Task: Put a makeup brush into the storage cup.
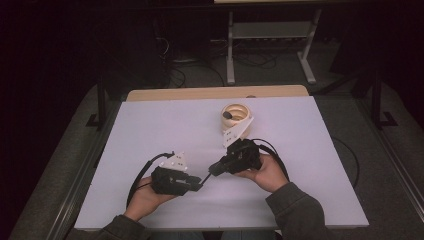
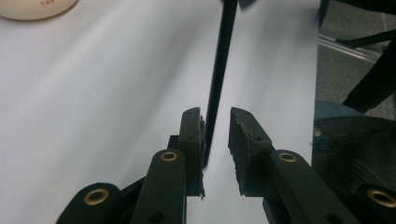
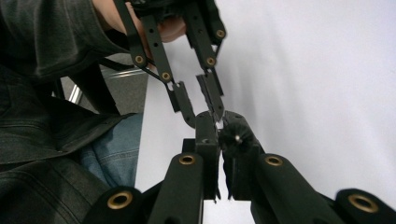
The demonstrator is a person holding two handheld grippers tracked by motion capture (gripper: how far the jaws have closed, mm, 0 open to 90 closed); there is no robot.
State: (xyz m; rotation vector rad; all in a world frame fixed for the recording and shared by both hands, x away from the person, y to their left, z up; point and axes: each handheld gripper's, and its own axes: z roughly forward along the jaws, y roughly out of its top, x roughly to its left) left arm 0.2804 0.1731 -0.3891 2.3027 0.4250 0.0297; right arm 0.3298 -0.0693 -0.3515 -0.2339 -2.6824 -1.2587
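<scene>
Holding a thin black rod (image 2: 219,70) by its end, right gripper (image 3: 219,122) clamped tight, left gripper (image 2: 215,135) slightly parted around the rod, white table (image 1: 165,125).

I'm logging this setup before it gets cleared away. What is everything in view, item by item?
table: one, white top, fills the middle of the high view
wooden strip: one, light brown, along the table's far edge
round container: one, cream, far centre of the table
small item: one, dark, inside the container; too small to identify
thin rod: one, black, spanning between the two grippers
metal stand: one, grey, on the floor beyond the table
left gripper: one, black, near left; jaws apart with the rod between them
right gripper: one, black, near centre; shut on the rod's end
hands: two, in dark sleeves, each holding a gripper
</scene>
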